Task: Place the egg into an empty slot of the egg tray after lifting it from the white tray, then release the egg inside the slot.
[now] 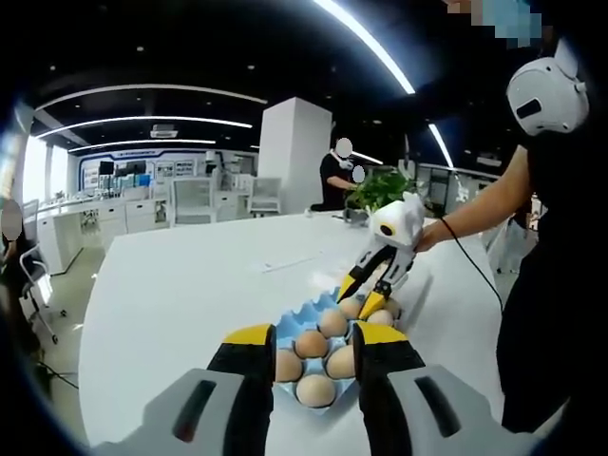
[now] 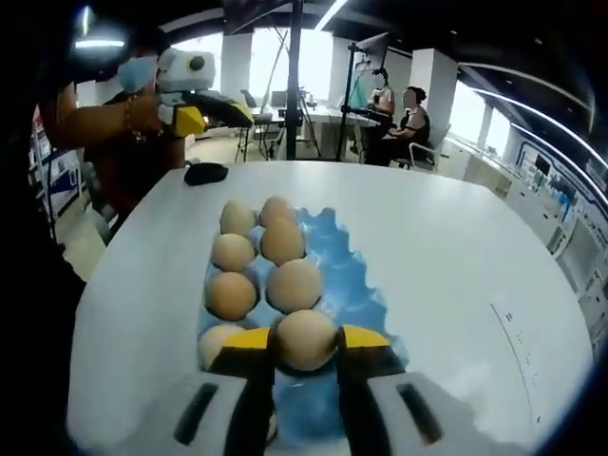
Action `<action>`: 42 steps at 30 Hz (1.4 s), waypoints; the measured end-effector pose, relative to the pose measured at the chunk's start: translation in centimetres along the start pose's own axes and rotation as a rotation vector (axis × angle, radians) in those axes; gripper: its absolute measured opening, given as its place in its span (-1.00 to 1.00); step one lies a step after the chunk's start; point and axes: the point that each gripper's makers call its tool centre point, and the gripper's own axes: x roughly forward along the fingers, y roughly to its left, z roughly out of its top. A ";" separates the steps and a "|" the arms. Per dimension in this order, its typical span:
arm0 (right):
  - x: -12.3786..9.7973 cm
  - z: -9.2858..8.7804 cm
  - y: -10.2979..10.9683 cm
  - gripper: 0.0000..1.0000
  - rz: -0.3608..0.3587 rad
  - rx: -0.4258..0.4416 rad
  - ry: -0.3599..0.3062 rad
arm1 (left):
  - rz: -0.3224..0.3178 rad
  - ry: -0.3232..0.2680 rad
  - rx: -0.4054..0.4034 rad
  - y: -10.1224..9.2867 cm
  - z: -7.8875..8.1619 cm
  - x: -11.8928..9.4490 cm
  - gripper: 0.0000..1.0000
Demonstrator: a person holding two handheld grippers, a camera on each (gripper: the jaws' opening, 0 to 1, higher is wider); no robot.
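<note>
While over tray [image 2: 366, 285], egg [image 2: 305, 339] clamped.

Bright ceiling strips [image 1: 380, 47], window glare [image 2: 271, 52]; fisheye edges bent (mild blur throughout).

Matt tan eggs [image 2: 283, 241] sit in a moulded blue plastic egg tray [image 2: 344, 285] on a smooth, glossy white surface [image 2: 446, 256].

White table [image 2: 446, 247] bears blue egg tray [image 2: 347, 285].
</note>
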 end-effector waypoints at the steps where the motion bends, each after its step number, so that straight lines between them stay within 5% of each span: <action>1: 0.0 0.0 0.0 -0.50 0.001 0.001 -0.001 | 0.000 -0.001 -0.001 0.0 0.0 0.0 -0.35; 17: -0.2 -0.2 0.0 -0.47 0.009 0.016 -0.020 | 0.003 -0.003 0.011 -0.1 0.3 0.1 -0.36; 23: -0.7 1.1 -0.5 -0.40 -0.005 0.093 -0.108 | 0.007 -0.002 0.011 0.0 0.3 -0.1 -0.36; 42: -4.7 -1.3 -1.2 -0.42 -0.072 0.119 -0.080 | -0.008 -0.012 0.012 -0.3 0.6 0.5 -0.37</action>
